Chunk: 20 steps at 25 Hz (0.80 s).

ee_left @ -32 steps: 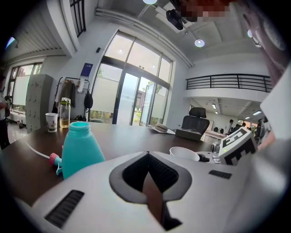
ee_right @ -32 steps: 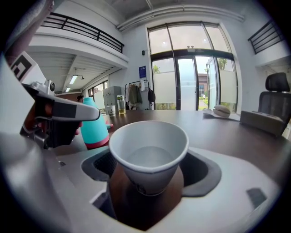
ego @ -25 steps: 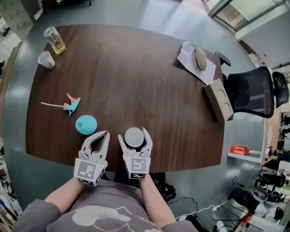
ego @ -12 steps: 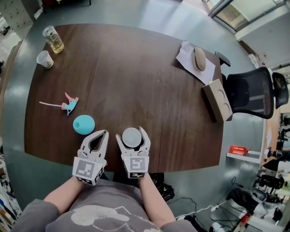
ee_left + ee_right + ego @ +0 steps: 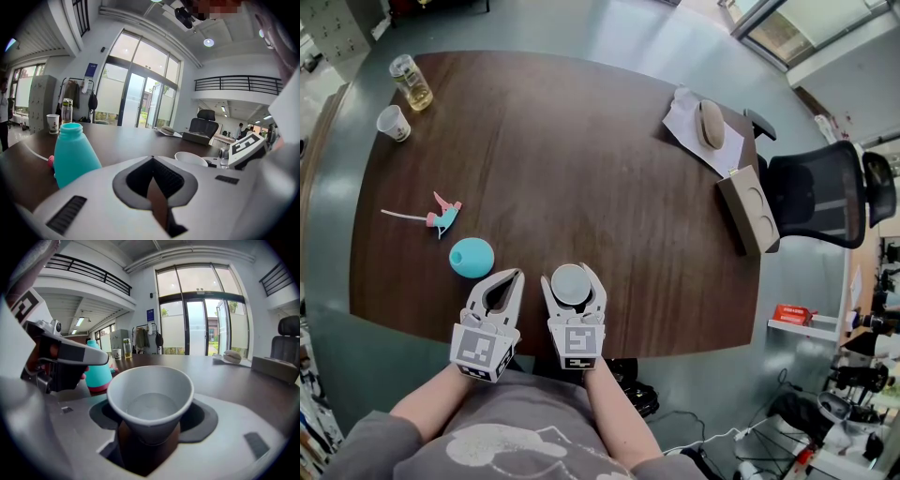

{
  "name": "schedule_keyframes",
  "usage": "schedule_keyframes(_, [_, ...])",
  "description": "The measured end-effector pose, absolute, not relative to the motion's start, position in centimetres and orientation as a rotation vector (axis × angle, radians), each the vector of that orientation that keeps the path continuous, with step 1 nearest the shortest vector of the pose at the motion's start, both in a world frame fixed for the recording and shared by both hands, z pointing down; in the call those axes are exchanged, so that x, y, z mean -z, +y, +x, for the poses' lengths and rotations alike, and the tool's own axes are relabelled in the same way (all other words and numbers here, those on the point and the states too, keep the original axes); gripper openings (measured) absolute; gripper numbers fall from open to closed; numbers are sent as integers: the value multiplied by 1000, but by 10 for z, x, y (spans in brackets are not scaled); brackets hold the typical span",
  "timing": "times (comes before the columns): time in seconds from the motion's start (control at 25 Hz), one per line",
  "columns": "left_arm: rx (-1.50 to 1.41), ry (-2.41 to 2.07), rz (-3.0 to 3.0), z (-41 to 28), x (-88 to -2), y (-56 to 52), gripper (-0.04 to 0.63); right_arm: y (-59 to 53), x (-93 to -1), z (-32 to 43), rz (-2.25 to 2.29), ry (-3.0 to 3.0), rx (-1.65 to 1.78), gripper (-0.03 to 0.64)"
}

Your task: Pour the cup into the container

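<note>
A white paper cup (image 5: 572, 285) with clear liquid in it stands near the table's front edge. My right gripper (image 5: 572, 274) has just been closing and its jaws now hug the cup's sides; in the right gripper view the cup (image 5: 151, 399) fills the gap of that gripper (image 5: 150, 411). A teal open-necked container (image 5: 472, 257) stands upright to the left, beside my left gripper (image 5: 514, 276), which is shut and empty. In the left gripper view the container (image 5: 72, 152) rises left of the left gripper (image 5: 151, 160) and the cup's rim (image 5: 191, 158) shows on the right.
Far left on the dark wooden table (image 5: 581, 159) lie a pink and teal tool (image 5: 443, 217), a small paper cup (image 5: 393, 123) and a glass of yellowish liquid (image 5: 410, 82). At the right edge are a mouse on paper (image 5: 710, 122), a brown box (image 5: 752, 208) and an office chair (image 5: 820, 192).
The right gripper's jaws have drawn in from wide open to close around the paper cup. The left gripper and the teal container have kept their places.
</note>
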<state>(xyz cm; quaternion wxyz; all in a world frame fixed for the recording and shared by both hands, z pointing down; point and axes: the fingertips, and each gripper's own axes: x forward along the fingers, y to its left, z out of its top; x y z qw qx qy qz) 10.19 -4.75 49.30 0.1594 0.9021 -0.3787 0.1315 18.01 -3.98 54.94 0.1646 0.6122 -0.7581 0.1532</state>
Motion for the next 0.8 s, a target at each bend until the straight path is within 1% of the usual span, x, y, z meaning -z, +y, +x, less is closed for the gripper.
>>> schedule_keyframes(0.32, [-362, -1121, 2587, 103, -486, -45, 7, -37, -548, 183, 1696, -2180, -409, 298])
schedule_keyframes(0.8, [-277, -1216, 2607, 109, -458, -32, 8, -32, -503, 188, 1635, -2276, -353, 296])
